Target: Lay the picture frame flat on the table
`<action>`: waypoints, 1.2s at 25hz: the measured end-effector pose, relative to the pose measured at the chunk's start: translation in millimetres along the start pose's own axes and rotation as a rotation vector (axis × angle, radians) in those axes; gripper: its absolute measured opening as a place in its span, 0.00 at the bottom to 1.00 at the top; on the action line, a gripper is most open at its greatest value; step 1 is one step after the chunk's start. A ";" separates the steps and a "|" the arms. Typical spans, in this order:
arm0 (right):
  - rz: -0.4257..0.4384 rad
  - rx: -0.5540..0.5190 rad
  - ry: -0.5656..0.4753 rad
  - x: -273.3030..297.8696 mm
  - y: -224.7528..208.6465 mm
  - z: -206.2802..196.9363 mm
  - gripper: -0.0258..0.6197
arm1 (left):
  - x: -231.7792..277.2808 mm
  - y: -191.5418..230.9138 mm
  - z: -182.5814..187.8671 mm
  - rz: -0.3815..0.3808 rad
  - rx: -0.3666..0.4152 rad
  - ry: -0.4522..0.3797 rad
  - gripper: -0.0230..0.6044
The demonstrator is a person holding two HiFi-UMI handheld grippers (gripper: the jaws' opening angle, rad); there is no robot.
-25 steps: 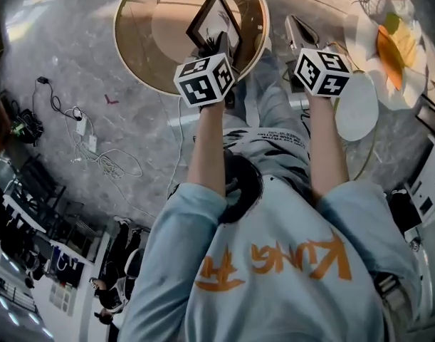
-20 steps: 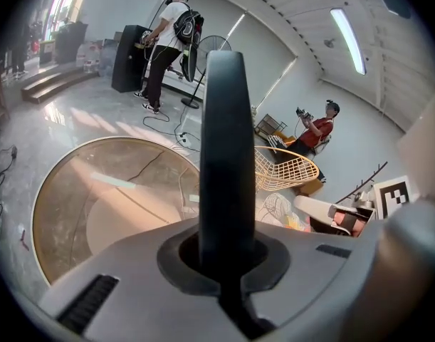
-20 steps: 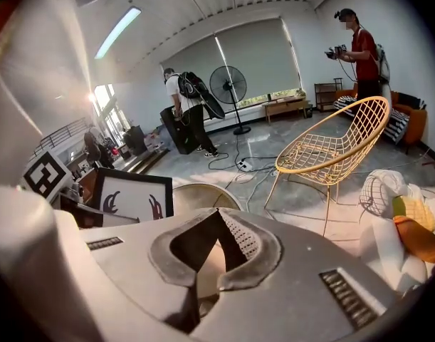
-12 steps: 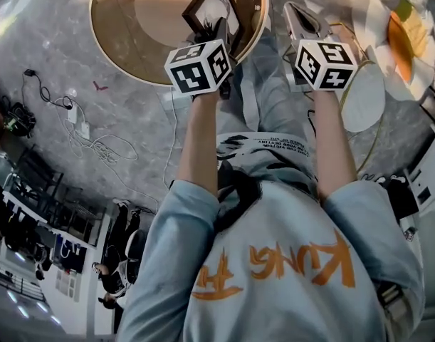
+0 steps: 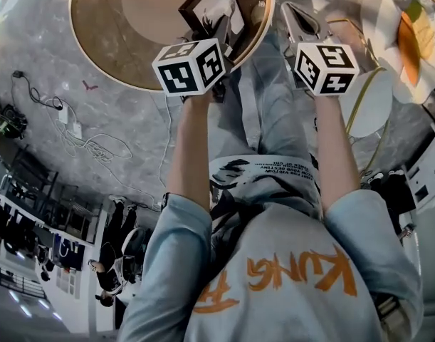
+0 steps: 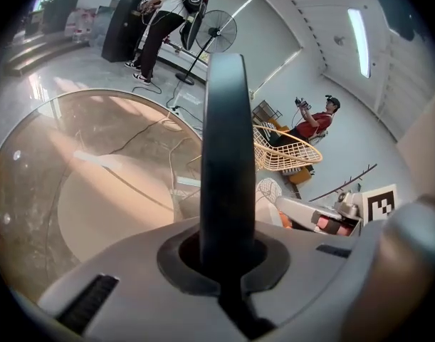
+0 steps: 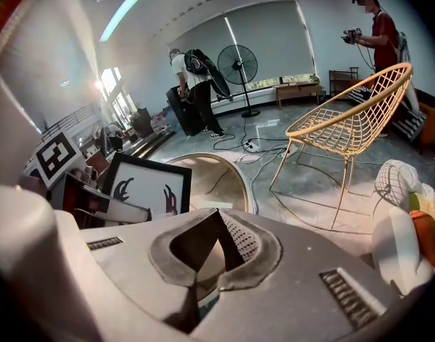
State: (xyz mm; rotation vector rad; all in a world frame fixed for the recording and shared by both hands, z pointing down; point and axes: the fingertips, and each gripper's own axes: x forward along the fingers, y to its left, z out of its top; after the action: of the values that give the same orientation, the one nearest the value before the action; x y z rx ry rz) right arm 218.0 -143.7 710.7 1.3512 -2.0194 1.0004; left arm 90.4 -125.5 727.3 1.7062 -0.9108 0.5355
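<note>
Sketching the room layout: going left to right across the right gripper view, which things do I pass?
picture frame → round glass table → wire chair → white and orange object at the right edge

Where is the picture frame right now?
In the head view the picture frame is at top centre, tilted over the round table, gripped by the left tongs.
</note>
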 end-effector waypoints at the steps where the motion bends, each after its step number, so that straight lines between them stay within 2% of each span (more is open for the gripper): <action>1: 0.001 0.003 0.004 5.3 -0.6 -3.1 0.04 | 3.3 3.5 0.8 -0.016 -0.013 0.001 0.08; 5: 0.015 0.004 0.015 26.6 -1.3 -13.4 0.04 | 17.9 12.1 7.6 -0.095 -0.083 -0.015 0.08; 13: 0.044 -0.005 0.035 58.6 -4.0 -29.7 0.04 | 45.9 28.0 9.9 -0.150 -0.155 -0.025 0.08; 17: 0.056 0.003 0.041 67.6 -5.1 -42.0 0.04 | 55.3 36.3 2.1 -0.145 -0.171 -0.007 0.08; 20: 0.066 0.010 0.038 65.3 -5.8 -49.5 0.04 | 56.6 37.7 -7.6 -0.105 -0.138 0.019 0.11; 23: 0.071 0.018 0.034 75.0 -2.0 -43.9 0.04 | 57.9 49.0 -4.6 -0.050 -0.059 0.060 0.18; 25: 0.076 0.023 0.031 87.5 4.6 -42.8 0.04 | 56.3 63.9 1.6 -0.023 -0.022 0.050 0.21; 30: 0.080 0.031 0.024 90.6 4.2 -46.4 0.04 | 56.5 74.9 -2.3 0.009 -0.012 0.060 0.45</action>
State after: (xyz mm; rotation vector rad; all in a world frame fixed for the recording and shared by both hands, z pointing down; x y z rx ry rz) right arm 180.6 -155.6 804.7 1.2775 -2.0621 1.0817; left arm 65.6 -150.4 814.3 1.6674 -0.8772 0.5826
